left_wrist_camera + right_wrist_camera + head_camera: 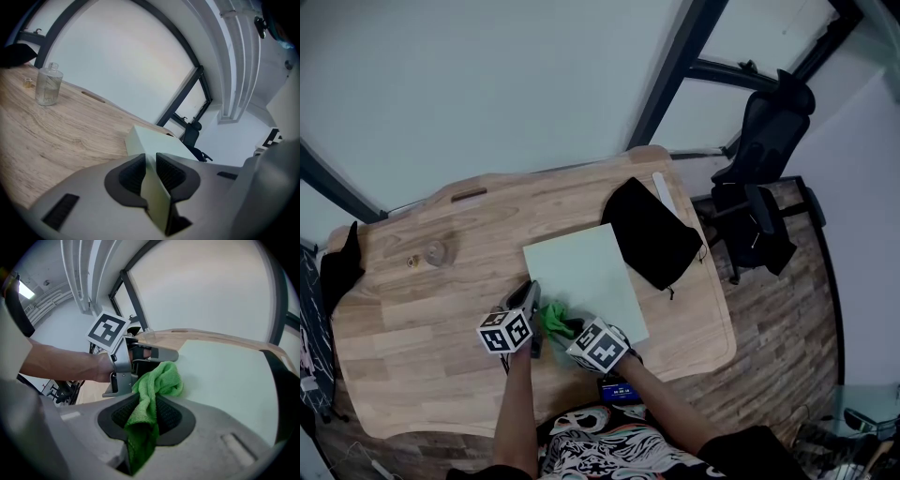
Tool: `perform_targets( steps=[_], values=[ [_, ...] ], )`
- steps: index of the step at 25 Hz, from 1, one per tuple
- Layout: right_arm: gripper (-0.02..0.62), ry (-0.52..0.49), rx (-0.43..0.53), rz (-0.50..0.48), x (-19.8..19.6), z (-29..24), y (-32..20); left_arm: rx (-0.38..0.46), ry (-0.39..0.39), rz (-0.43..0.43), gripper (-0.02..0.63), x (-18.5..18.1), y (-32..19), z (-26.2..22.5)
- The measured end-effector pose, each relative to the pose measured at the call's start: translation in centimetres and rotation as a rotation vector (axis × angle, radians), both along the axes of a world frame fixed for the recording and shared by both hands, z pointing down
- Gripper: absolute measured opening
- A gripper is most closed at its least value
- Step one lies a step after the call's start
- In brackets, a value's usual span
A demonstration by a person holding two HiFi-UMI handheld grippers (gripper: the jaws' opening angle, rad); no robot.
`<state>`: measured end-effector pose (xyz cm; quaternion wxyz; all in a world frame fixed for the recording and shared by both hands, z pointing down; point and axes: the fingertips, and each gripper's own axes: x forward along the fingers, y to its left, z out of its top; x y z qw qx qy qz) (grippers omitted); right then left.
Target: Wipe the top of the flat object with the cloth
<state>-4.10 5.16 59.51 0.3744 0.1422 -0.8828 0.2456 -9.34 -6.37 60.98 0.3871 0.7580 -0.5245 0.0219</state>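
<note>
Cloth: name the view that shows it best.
The right gripper view: the cloth fills its centre, pinched in the right claw. The head view shows only a small green wad at the board's near edge; the left gripper view shows none of it.

The right gripper (146,416) is pinching a green cloth (152,394) against the pale board (225,376), beside the left gripper (140,352).
</note>
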Motion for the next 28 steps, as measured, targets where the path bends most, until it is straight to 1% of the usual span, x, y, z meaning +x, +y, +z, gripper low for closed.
perform_targets(
  steps=[10, 20, 28],
  values=[
    [0.089, -0.014, -0.079, 0.002, -0.3, 0.2, 1.8, 0.004, -0.001, 0.004, 0.071, 0.1, 0.0, 0.2],
    [0.088, -0.025, -0.184, -0.011, -0.4, -0.2, 2.6, 0.003, -0.003, 0.003, 0.071, 0.1, 0.0, 0.1],
    [0.089, -0.055, -0.217, 0.013, -0.2, -0.4, 2.6, 0.004, 0.004, 0.005, 0.07, 0.1, -0.1, 0.2]
  ],
)
